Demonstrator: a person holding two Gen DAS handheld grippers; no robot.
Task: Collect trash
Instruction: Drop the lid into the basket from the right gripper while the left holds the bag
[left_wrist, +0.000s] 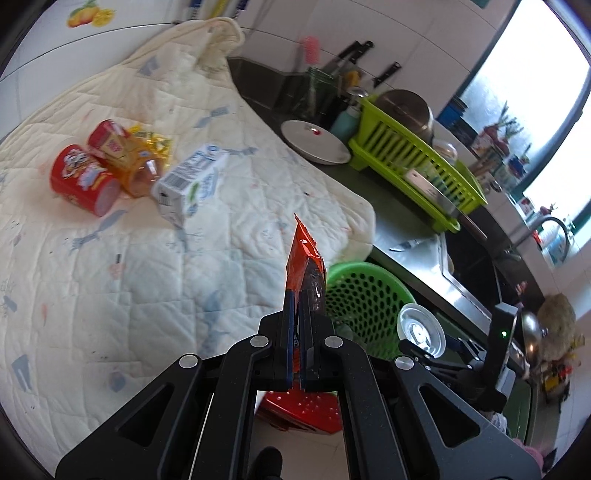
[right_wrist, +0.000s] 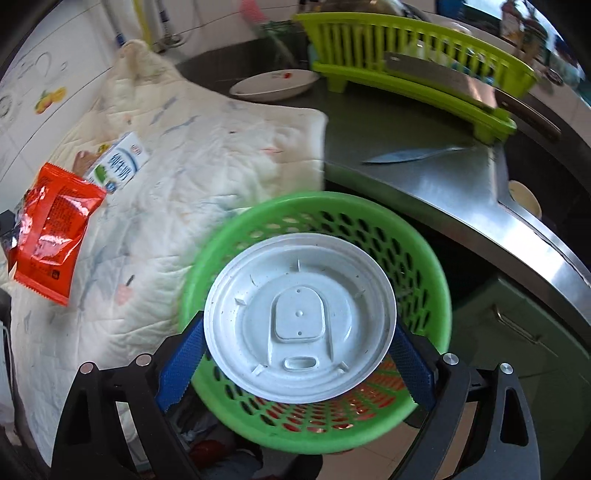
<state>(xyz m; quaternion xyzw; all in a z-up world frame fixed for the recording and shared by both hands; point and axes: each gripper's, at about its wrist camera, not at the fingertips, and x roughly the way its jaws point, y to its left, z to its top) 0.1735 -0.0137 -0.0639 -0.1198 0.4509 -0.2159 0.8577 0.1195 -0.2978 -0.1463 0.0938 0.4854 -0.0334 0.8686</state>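
My left gripper (left_wrist: 300, 295) is shut on an orange snack wrapper (left_wrist: 304, 258), which stands up from its fingertips over the edge of a white quilt (left_wrist: 147, 258). To its right sits a green perforated basket (left_wrist: 365, 295). My right gripper (right_wrist: 300, 325) holds a round white plastic lid (right_wrist: 299, 314) flat between its blue pads (right_wrist: 181, 362), right above the green basket (right_wrist: 417, 243). The same wrapper (right_wrist: 55, 229) shows at the left of the right wrist view. On the quilt lie a red snack tub (left_wrist: 83, 179), a second red tub (left_wrist: 110, 138), a clear orange cup (left_wrist: 144, 170) and a milk carton (left_wrist: 192, 181).
A lime dish rack (left_wrist: 413, 162) with a pot and a cleaver (right_wrist: 443, 77) stands on the counter beside a white plate (left_wrist: 314, 142). A knife (right_wrist: 410, 155) lies on the steel counter by the sink (left_wrist: 476, 266). A red stool (left_wrist: 299, 410) stands on the floor below.
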